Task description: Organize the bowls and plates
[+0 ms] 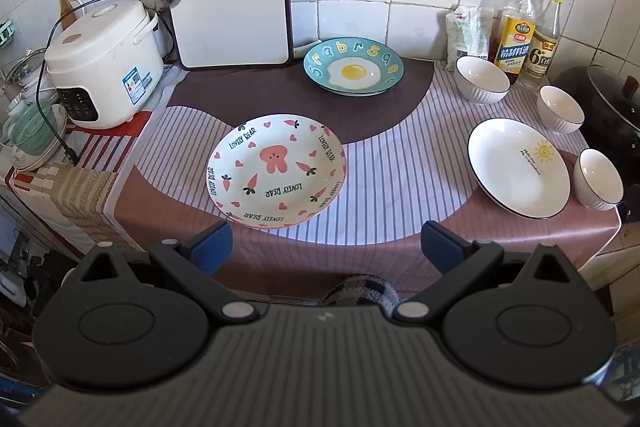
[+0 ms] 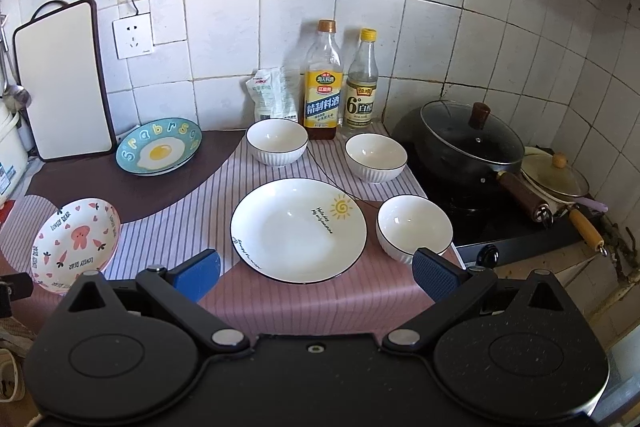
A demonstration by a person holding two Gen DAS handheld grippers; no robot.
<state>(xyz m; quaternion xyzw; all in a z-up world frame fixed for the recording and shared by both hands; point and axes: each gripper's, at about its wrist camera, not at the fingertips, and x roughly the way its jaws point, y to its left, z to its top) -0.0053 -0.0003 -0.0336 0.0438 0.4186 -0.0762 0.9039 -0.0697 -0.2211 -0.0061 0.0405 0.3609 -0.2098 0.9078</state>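
**Glazed plates and bowls, both tools empty: grab by the rim**

All of this looks like glazed ceramic, so I'd expect it to be stiff, a bit heavy, slick, and chippy if two pieces knock together. Nothing has a handle, so the rim is the only real place to pinch, one finger inside and one under the lip.

Left tool [image 1: 324,247]: jaws spread wide, nothing between them, not touching anything. The pink bear plate [image 1: 276,171] sits just ahead of it, slightly toward its left finger. The egg plate [image 1: 354,71] is further ahead near the wall, seemingly on top of another plate, though I can't tell for sure.

Right tool [image 2: 316,273]: also wide and empty, hanging over the near edge of the surface [image 2: 320,299]. The white sun plate [image 2: 298,231] is right in front, between the fingers' line. The nearest bowl [image 2: 414,229] is just ahead of its right finger, almost touching that plate. Two more bowls [image 2: 277,141] [image 2: 376,157] sit further back by the bottles [image 2: 323,83].

The bowls' ribbed walls should give a bit more bite than the plates' shallow rims.
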